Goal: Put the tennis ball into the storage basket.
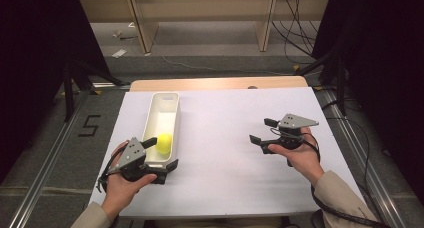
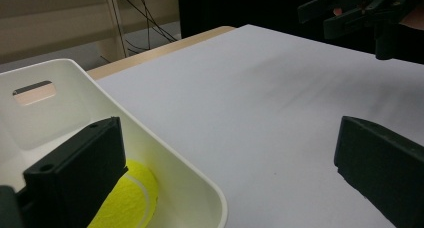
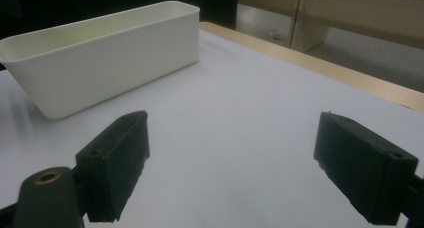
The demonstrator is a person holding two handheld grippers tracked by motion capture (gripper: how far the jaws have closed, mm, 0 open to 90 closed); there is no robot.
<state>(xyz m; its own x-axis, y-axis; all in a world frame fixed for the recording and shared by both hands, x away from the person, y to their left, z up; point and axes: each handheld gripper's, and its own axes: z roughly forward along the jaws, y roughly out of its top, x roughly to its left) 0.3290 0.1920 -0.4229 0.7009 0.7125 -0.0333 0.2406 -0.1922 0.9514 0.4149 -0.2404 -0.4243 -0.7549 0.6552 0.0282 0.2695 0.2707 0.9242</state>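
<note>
Both tongs stand spread with nothing pinched: the left tongs [image 1: 159,155] straddle the near wall of the white bin [image 1: 173,102], one jaw inside and one outside on the bench [image 1: 225,153], while the right tongs [image 1: 263,130] hover over bare white surface well apart from the bin. A yellow tennis ball [image 1: 164,143] lies in the near end of the bin, just beside the inner jaw of the left tongs. By my reading the left hand is settling to grip the bin's end wall, or perhaps has just let the ball go; which of the two I cannot tell. Gripping the wall next would call for pressing the jaws together on it without nudging the ball. From the left gripper view the ball [image 2: 127,198] sits tucked behind the inner jaw, and a handle slot [image 2: 33,92] shows in the bin's far wall; the right gripper view gives the bin's outer side [image 3: 115,63] with its contents hidden.
</note>
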